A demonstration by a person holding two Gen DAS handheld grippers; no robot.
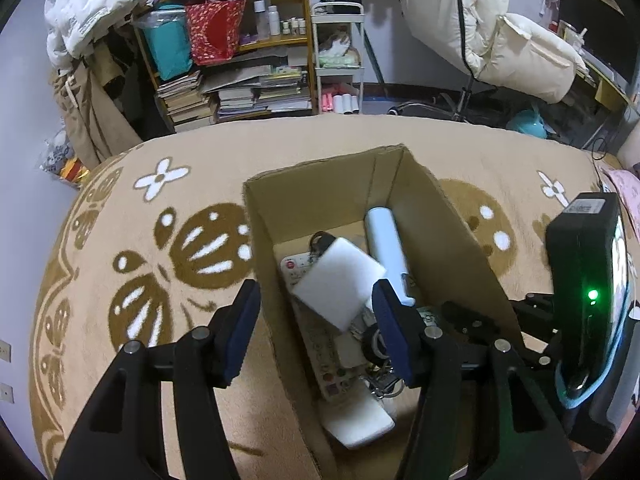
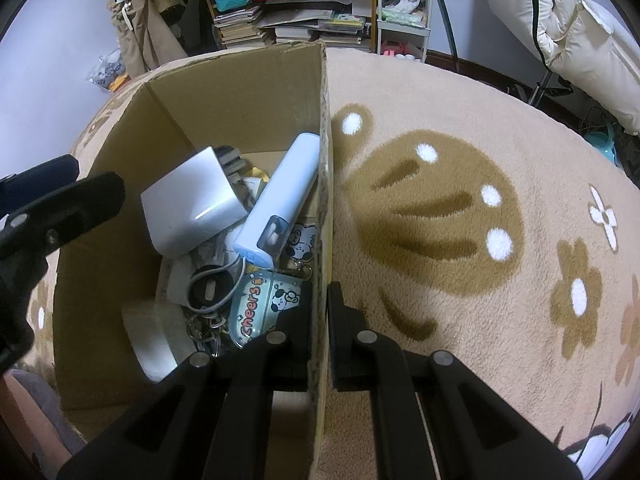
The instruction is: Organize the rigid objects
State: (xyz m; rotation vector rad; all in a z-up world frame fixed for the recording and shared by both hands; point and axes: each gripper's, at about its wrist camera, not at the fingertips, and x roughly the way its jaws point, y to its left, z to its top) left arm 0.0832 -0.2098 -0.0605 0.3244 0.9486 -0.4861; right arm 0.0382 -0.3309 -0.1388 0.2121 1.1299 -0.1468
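Observation:
An open cardboard box (image 1: 452, 232) (image 2: 248, 92) stands on a beige blanket with brown butterflies. Inside lie a white power bank (image 1: 340, 284) (image 2: 192, 204), a pale blue cylinder device (image 1: 386, 244) (image 2: 280, 192), a remote control (image 1: 324, 356), keys (image 2: 204, 326), a "Cheers" keychain (image 2: 260, 304) and a flat white device (image 1: 356, 420). My left gripper (image 1: 318, 332) is open, straddling the box's left wall, one finger outside and one inside. My right gripper (image 2: 319, 316) is shut on the box's right wall (image 2: 322, 240); its body (image 1: 580, 292) shows in the left wrist view.
The blanket (image 1: 140, 240) (image 2: 460, 200) covers a bed. Behind it stand a bookshelf with stacked books (image 1: 236, 96), a white cart (image 1: 340, 60), hanging coats (image 1: 460, 12) and a desk with a monitor (image 1: 596, 40). A person's arm (image 2: 28, 412) shows at lower left.

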